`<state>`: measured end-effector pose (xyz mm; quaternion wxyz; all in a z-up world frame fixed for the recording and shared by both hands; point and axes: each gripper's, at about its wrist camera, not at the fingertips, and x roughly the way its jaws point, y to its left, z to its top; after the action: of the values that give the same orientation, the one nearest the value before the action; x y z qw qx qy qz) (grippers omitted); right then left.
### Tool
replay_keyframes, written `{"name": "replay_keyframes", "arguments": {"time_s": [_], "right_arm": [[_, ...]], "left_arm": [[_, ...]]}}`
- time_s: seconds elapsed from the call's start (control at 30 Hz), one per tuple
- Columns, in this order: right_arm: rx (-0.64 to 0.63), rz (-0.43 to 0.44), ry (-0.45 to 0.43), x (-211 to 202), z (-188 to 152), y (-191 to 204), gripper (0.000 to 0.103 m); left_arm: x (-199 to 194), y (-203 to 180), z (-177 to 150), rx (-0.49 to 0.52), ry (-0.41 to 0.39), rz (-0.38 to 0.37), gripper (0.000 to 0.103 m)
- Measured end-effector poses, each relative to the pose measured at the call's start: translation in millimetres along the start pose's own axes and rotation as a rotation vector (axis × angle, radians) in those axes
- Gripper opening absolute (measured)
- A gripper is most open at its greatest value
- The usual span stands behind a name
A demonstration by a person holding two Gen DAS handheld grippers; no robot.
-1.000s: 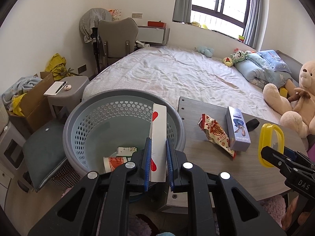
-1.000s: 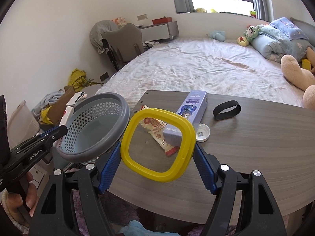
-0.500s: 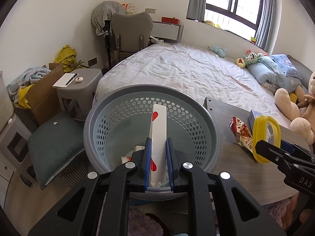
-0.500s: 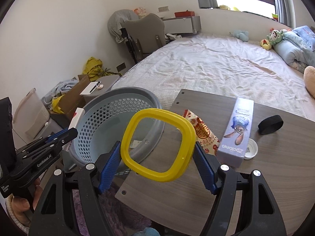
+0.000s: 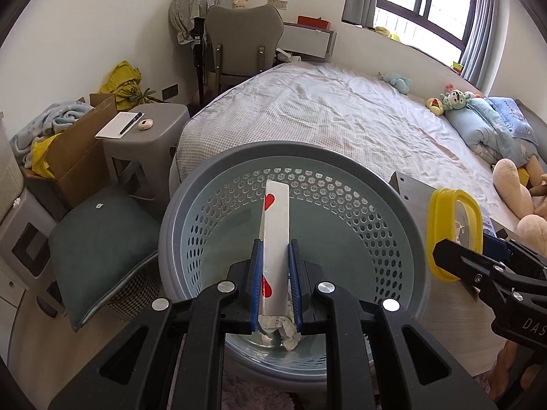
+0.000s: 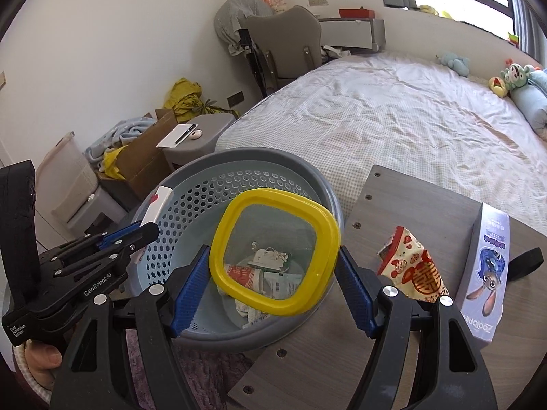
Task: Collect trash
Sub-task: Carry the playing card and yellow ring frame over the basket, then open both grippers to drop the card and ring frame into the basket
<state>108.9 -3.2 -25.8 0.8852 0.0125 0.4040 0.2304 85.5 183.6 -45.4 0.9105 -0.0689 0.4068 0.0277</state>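
My left gripper (image 5: 275, 263) is shut on a flat white box with red hearts (image 5: 276, 225) and holds it over the grey perforated basket (image 5: 386, 205). My right gripper (image 6: 273, 266) is shut on a yellow-rimmed clear lid (image 6: 239, 212) and holds it above the basket (image 6: 191, 177), which contains crumpled paper and cups (image 6: 270, 276). In the right wrist view the left gripper (image 6: 136, 235) with the white box (image 6: 155, 205) hangs over the basket's left rim. The yellow lid also shows at the right of the left wrist view (image 5: 454, 225).
A wooden table (image 6: 393, 212) to the right holds a red-patterned snack bag (image 6: 413, 266), a purple Zootopia box (image 6: 485, 266) and a black band (image 6: 526, 259). A bed (image 5: 342, 116), a grey stool (image 5: 143, 136), a cardboard box (image 5: 75, 157) and a cushion (image 5: 99, 232) surround the basket.
Both grippers have moved left from over the table to over the basket, each still holding its item. The basket now fills the middle of both views.
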Motion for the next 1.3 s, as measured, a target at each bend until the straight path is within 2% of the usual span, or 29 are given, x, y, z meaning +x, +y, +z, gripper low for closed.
{"name": "replay_keyframes", "arguments": {"time_s": [0.3,0.57,0.63,0.7,0.77,0.83,0.9,1.3], "right_arm": [[-0.017,0.024,0.025,18.8,10.3,7.4,0.071],[-0.05,0.03,0.023,22.5,15.8,11.6,0.072],[-0.059,0.023,0.017,20.8,16.6,12.6,0.074],[-0.063,0.018,0.005,17.8,17.6,14.2,0.079],[-0.065,0.017,-0.002,15.4,17.7,14.7,0.082],[-0.065,0.015,-0.002,15.2,17.4,14.9,0.082],[-0.063,0.014,0.001,16.1,16.4,14.1,0.082],[-0.049,0.019,0.017,18.5,10.2,12.1,0.082]], "left_arm": [[17.5,8.5,10.1,-0.002,0.018,0.019,0.015],[17.6,8.6,13.8,-0.009,0.016,0.014,0.015],[15.2,9.2,13.3,-0.013,0.014,0.013,0.023],[11.9,10.2,12.2,-0.015,0.006,0.03,0.042],[8.8,11.1,11.1,-0.02,-0.001,0.043,0.048],[6.9,13.5,10.6,-0.025,-0.001,0.052,0.049],[4.9,15.5,9.7,-0.036,-0.004,0.069,0.058],[-0.7,20.2,3.2,-0.05,-0.007,0.11,0.064]]}}
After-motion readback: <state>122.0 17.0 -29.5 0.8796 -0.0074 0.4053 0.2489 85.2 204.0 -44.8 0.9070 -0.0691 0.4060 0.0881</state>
